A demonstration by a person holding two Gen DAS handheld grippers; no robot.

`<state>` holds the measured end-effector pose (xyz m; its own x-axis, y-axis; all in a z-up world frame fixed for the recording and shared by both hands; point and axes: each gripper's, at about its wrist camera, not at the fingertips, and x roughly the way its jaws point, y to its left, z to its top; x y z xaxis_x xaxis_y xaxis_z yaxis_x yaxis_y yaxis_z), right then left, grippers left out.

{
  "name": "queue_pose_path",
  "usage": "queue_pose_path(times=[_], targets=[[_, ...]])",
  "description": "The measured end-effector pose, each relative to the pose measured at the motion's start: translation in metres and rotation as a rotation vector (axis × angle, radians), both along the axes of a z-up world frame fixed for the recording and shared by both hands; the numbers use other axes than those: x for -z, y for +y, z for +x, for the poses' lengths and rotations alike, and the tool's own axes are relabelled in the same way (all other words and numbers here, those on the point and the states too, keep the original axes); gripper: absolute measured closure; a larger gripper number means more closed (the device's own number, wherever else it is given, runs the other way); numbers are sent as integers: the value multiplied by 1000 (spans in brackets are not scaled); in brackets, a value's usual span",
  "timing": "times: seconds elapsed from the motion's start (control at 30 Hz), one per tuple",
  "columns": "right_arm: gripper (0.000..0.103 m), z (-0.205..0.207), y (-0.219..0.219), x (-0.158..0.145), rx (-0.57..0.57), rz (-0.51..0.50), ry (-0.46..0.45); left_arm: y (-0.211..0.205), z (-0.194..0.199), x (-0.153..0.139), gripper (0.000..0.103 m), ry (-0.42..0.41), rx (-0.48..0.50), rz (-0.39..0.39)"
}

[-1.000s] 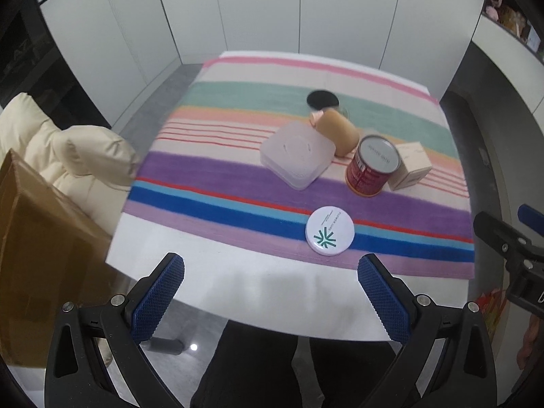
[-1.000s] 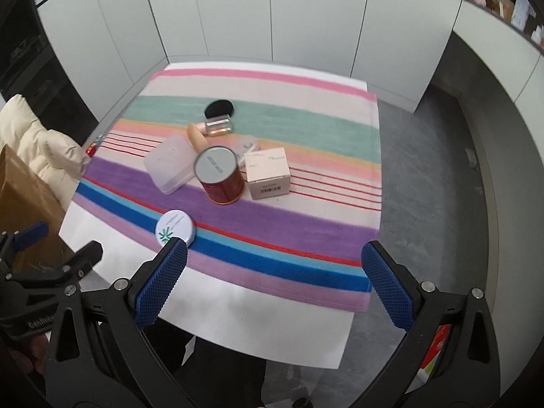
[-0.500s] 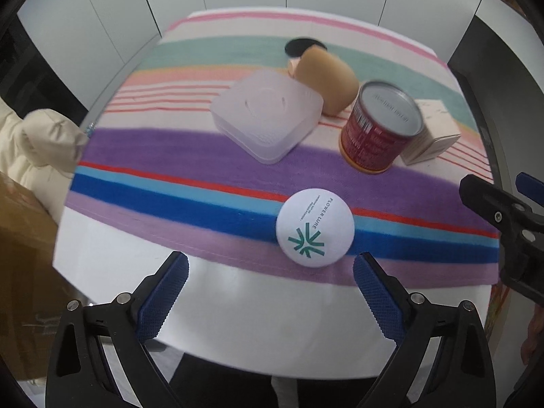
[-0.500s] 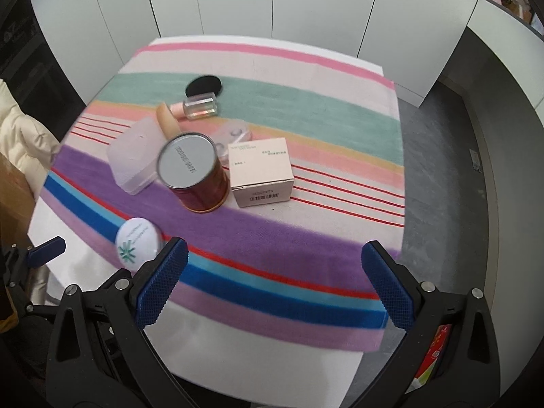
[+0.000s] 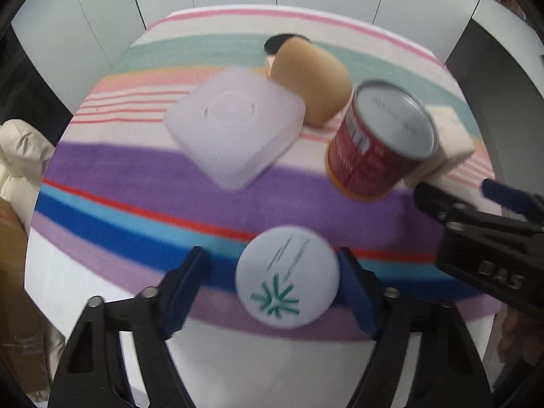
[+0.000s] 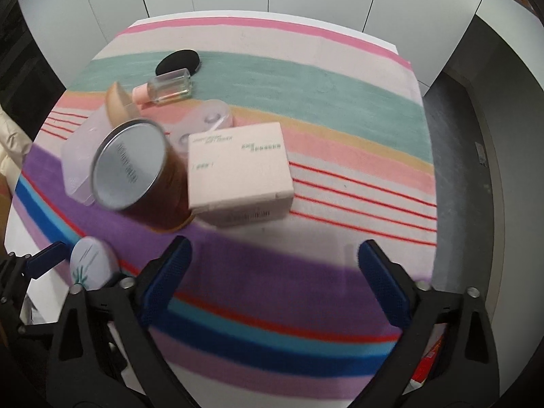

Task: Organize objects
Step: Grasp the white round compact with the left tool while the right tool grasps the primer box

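Observation:
A white round compact with a green logo lies on the striped cloth near the table's front edge. My left gripper is open around it, jaws either side, the right one close to its rim. Behind stand a frosted square box, a tan sponge, a red tin and a pale carton. My right gripper is open and empty, low over the cloth in front of the carton. The compact also shows in the right wrist view.
A glass bottle with a pink cap, a black puff and a small clear round case lie further back. A cream jacket and a brown cardboard box are left of the table. White cabinets stand behind.
Both grippers have moved forward and down towards the table. The left one now straddles the white compact. The right one has closed in on the carton and tin. Both stay open.

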<state>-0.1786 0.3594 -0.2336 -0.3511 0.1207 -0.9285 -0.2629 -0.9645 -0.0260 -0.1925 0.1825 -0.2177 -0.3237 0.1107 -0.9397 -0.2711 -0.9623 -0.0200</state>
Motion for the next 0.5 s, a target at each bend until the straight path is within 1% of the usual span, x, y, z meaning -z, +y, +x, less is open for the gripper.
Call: queue_pose_path(times=[0.03,0.07,0.1,0.17,0.2,0.23,0.27,0.3,0.37,0.5], targets=[[7,-3,0,1,4,0,3,1,-2,-1,35,4,2,-2],[8,-6,1,1,6,-4,10,2,-3,-1,45,7,7,-8],[10,-9,1,1,3,-9,17,4,-4,-2,45,9,13,-16],[16,-15,-1,0,-2,-2,39,2,-7,-1,45,-6,11,-6],[21,-17,-1,0,-6,-1,45,1,-8,-1,45,-9,10,-4],[30,-21,-2,0,-15,-9,46,-1,-8,-1,45,-14,8,-7],[36,-23,-3,0,-23,-19,43,-3,-8,-2,45,-19,4,-12],[48,-25,-4,0,-33,-27,40,-4,-6,-2,46,-28,0,-13],[49,-25,-7,-3,-36,-22,36,-7,-6,-5,46,-42,-2,-8],[49,-16,-7,-16,-12,-37,50,-9,-5,-19,46,-26,-7,-19]])
